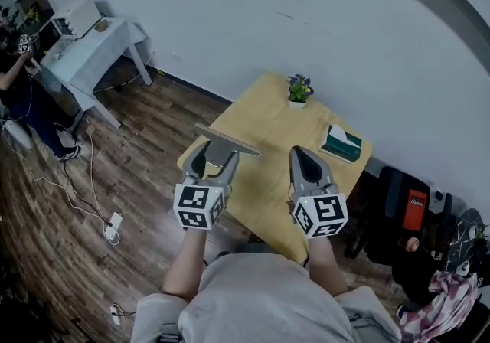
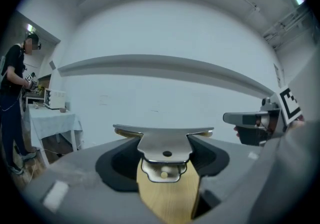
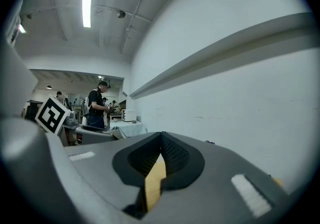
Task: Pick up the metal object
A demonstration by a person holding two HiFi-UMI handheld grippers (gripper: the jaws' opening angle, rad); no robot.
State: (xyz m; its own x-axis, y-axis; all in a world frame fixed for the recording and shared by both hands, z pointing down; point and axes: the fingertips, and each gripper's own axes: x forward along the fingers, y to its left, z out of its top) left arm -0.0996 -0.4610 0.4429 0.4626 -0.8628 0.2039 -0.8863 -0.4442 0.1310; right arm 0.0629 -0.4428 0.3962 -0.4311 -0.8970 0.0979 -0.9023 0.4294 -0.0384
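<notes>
The metal object [image 1: 227,145] is a flat T-shaped steel piece with a long thin bar across its far end. My left gripper [image 1: 217,151] is shut on it and holds it over the near left part of the yellow wooden table [image 1: 268,184]. In the left gripper view the metal object [image 2: 165,144] spans the gap between the two dark jaws of the left gripper [image 2: 165,160], its bar level, with the tabletop showing below. My right gripper [image 1: 305,156] hovers beside it over the table, shut and empty; in its own view the right gripper [image 3: 161,140] has its tips meeting.
A small potted plant [image 1: 298,90] stands at the table's far edge and a teal tissue box [image 1: 342,142] at its right. A white-covered table [image 1: 88,43] and a person [image 1: 17,66] are far left. Cables and a power strip [image 1: 113,227] lie on the wood floor; bags [image 1: 409,207] sit at right.
</notes>
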